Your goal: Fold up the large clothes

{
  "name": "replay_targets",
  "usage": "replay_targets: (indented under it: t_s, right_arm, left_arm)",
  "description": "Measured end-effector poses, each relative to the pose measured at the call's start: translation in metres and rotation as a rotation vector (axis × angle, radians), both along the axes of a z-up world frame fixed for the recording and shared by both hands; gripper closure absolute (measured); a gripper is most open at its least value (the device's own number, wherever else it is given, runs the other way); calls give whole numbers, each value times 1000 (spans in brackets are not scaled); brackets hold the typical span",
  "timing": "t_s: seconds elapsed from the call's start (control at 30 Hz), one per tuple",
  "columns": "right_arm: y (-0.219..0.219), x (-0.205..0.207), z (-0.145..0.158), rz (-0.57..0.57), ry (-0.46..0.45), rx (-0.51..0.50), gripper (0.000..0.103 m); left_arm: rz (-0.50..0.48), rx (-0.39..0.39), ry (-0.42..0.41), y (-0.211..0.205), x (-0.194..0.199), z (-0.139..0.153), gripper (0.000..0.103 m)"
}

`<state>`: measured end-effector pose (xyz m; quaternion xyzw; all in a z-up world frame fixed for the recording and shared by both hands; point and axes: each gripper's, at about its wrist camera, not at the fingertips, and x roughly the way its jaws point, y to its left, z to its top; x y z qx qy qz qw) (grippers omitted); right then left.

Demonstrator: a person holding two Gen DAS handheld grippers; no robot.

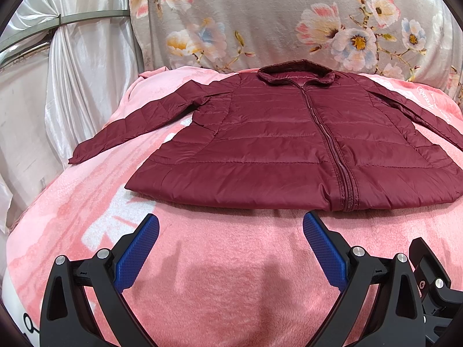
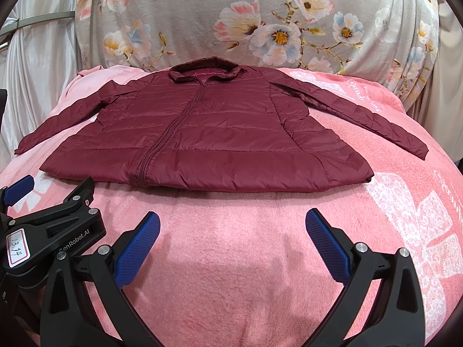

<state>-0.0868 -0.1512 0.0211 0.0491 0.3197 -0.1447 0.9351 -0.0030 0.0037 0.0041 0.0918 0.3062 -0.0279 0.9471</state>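
One maroon quilted jacket point(image 1: 289, 141) lies flat and zipped, front up, on a pink fleece blanket point(image 1: 220, 271), collar toward the far end and hem toward the cameras. Both of its sleeves are spread outward.

The left wrist view shows the whole left-hand sleeve point(image 1: 136, 121), its cuff close to the blanket's left edge, where white satin drapery point(image 1: 75, 86) hangs; the other sleeve runs out of that picture at the right rim. The right wrist view shows that second sleeve point(image 2: 364, 115) complete, its cuff lying on blanket with pink surface beyond it, plus white printing on the blanket that the left view mostly lacks. It also catches the left gripper point(image 2: 20, 188) at its own lower left, with a small label reading what looks like "13.14", though the fisheye bends it.

Two grippers, each with two blue-padded fingers. The left gripper point(image 1: 231, 225) has its jaws spread wide with nothing between them, hovering over bare blanket just short of the hem. The right gripper point(image 2: 233, 224) is likewise wide apart and holding nothing, also short of the hem.

A strip of uncovered blanket runs between hem and fingertips. Behind the collar rises one grey floral cloth point(image 2: 260, 14).
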Motion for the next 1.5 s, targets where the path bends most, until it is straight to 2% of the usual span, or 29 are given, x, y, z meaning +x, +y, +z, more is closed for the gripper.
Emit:
replay_targets:
  t_s: [1.5]
  right_arm:
    - [1, 0, 0, 0, 2, -2, 5]
  left_arm:
    - [1, -5, 3, 4, 1, 2, 5]
